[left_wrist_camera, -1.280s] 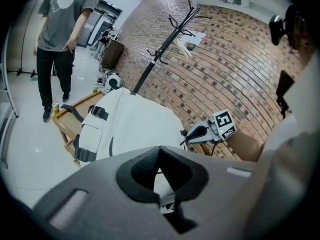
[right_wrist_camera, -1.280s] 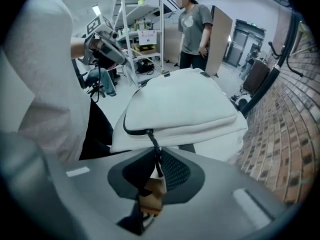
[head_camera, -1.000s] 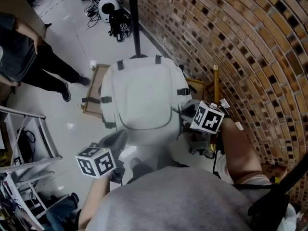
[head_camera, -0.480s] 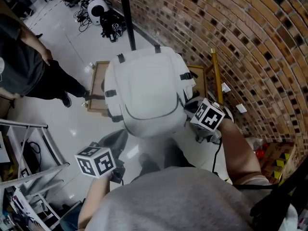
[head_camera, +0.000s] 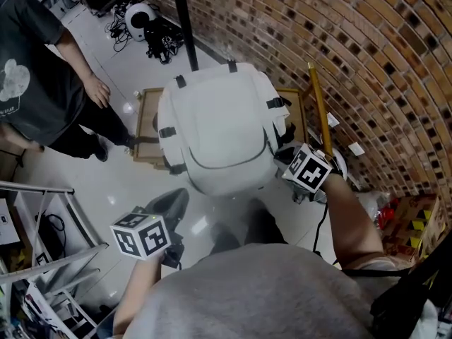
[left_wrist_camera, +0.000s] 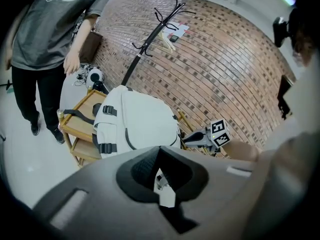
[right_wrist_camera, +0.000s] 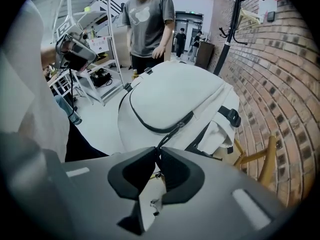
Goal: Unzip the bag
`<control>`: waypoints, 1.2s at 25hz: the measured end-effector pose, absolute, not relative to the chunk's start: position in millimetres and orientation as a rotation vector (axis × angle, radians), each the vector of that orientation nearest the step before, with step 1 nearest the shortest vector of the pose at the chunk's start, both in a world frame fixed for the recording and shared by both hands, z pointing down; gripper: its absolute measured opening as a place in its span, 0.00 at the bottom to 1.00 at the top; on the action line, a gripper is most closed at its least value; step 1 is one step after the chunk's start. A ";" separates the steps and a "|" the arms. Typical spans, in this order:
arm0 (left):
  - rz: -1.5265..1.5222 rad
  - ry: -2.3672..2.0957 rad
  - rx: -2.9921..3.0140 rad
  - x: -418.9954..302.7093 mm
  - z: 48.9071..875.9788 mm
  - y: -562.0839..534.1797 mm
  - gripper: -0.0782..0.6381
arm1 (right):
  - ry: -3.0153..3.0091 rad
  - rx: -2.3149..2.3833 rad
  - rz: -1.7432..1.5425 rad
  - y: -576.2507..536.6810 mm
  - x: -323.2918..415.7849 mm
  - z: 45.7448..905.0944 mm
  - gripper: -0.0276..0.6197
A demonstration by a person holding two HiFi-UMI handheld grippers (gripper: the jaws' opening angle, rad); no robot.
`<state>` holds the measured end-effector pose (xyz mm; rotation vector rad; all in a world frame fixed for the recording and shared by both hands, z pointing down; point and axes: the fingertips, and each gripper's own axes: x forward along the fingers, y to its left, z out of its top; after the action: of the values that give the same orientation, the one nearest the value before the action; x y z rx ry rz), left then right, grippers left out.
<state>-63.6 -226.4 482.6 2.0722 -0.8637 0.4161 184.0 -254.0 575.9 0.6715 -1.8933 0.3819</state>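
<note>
Bystander [head_camera: 39, 76] had stepped nearer, and the right gripper [right_wrist_camera: 156, 153] had rolled slightly.
- White bag [head_camera: 215, 126]: upright on wooden stand [head_camera: 143, 129], zip seemingly still closed.
- Right gripper: clamped on zip pull cord [right_wrist_camera: 169, 134], probably to draw it open.
- Left gripper [left_wrist_camera: 159, 151]: jaws together, empty, held back.

White backpack [head_camera: 219, 129] sits on wooden stand [head_camera: 143, 115] beside brick wall [head_camera: 367, 48].

Clad in a grey short-sleeved top [head_camera: 261, 295]; fitted with a grey left gripper [left_wrist_camera: 159, 150] and right gripper [right_wrist_camera: 156, 151], black-padded, each bearing a white cube [head_camera: 141, 235] printed with black square markers
</note>
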 end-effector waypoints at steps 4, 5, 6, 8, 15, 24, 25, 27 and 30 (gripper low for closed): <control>0.420 -0.855 2.076 -68.0 484.0 -221.3 0.11 | -1.885 0.684 0.392 -246.1 180.9 579.7 0.10; 0.419 -0.853 2.076 -69.5 484.4 -220.1 0.11 | -1.882 0.682 0.395 -243.3 179.5 581.4 0.10; 0.418 -0.852 2.076 -70.9 484.8 -218.9 0.11 | -1.877 0.679 0.397 -240.3 178.0 583.5 0.10; 0.415 -0.850 2.076 -74.0 485.3 -216.8 0.11 | -1.872 0.677 0.405 -234.3 174.5 587.6 0.10; 0.415 -0.841 2.087 -84.6 484.9 -211.8 0.11 | -1.869 0.681 0.431 -222.7 156.3 594.5 0.10; 0.399 -0.834 2.088 -94.7 487.3 -207.5 0.11 | -1.886 0.739 0.464 -214.5 136.7 598.1 0.10; 0.396 -0.835 2.089 -95.9 486.7 -207.5 0.11 | -1.889 0.741 0.466 -213.7 133.5 598.5 0.10; 0.388 -0.838 2.091 -98.5 485.3 -207.7 0.11 | -1.895 0.746 0.474 -212.7 127.6 598.3 0.10; 0.377 -0.841 2.091 -101.9 484.9 -206.7 0.11 | -1.899 0.750 0.479 -211.1 120.6 597.7 0.10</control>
<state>-101.9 -206.7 484.9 2.0910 -0.8414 0.3773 120.6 -211.1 597.7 0.7502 -1.8993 0.4792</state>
